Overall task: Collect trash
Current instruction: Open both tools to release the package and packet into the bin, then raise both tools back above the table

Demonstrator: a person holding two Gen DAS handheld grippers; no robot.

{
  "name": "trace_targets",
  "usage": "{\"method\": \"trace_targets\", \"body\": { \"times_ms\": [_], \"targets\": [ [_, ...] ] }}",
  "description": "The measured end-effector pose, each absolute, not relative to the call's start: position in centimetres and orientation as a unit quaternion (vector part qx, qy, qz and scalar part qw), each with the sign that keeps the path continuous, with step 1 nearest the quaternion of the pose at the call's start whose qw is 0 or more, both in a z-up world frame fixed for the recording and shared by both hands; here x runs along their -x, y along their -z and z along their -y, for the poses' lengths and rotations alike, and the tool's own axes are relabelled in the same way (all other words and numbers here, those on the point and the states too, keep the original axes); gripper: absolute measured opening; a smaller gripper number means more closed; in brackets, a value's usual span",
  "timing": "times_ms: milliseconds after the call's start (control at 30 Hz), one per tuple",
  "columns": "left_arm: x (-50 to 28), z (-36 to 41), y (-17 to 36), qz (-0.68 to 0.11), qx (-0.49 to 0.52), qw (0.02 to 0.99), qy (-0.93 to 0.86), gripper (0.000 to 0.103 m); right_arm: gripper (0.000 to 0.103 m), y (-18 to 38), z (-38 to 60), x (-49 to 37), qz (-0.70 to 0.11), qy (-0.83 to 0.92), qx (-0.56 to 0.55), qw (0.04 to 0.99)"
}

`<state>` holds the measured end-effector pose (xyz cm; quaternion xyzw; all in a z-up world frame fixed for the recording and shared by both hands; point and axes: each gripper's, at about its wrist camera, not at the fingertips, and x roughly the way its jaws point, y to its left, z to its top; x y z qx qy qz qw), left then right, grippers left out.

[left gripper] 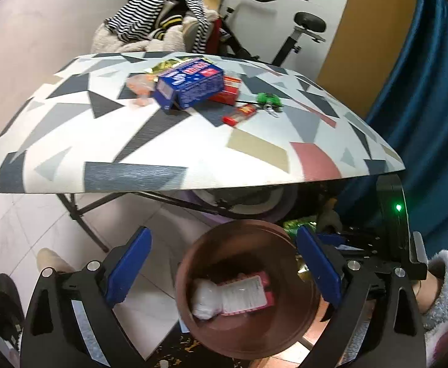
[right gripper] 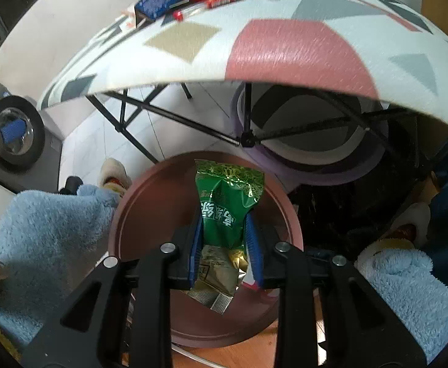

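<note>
My left gripper (left gripper: 224,239) stands open over a brown round bin (left gripper: 184,291) on the floor, with nothing between its blue pads (left gripper: 129,263). Inside the bin lie a pink and white packet (left gripper: 245,294) and a white wad (left gripper: 205,300). My right gripper (right gripper: 224,224) is shut on a green foil packet (right gripper: 224,196), held just above the bin (right gripper: 125,214). On the patterned table (left gripper: 162,141) are a blue box (left gripper: 190,87), a red box (left gripper: 228,89), a red wrapper (left gripper: 239,113), a gold wrapper (left gripper: 165,66) and a green item (left gripper: 268,98).
The table's front edge (right gripper: 254,82) overhangs the bin, with black folding legs (right gripper: 175,116) beneath. A round purple and white object (right gripper: 316,153) lies under the table. Behind are a clothes pile (left gripper: 156,18), an exercise bike (left gripper: 300,30) and a blue curtain (left gripper: 423,92). Blue fleece-clad legs (right gripper: 55,230) flank the bin.
</note>
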<state>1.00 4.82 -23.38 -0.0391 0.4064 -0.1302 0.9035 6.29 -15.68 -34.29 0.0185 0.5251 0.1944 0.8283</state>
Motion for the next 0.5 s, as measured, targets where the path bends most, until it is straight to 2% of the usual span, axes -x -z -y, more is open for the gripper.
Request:
{"method": "trace_targets", "body": {
  "times_ms": [367, 433, 500],
  "targets": [
    [-1.17, -5.43, 23.0, -0.393, 0.04, 0.912, 0.114, 0.093, 0.034, 35.37, 15.29, -6.29, -0.544, -0.182, 0.0, 0.819],
    [-1.16, -5.36, 22.78, -0.39, 0.039, 0.913, 0.113, 0.093, 0.046, 35.23, 15.3, -6.21, -0.542, -0.181, 0.002, 0.821],
    [-1.1, -5.27, 22.51, -0.387, 0.036, 0.914, 0.112, 0.093, 0.07, 34.76, 15.22, -5.94, -0.533, -0.18, 0.006, 0.827]
  ]
}}
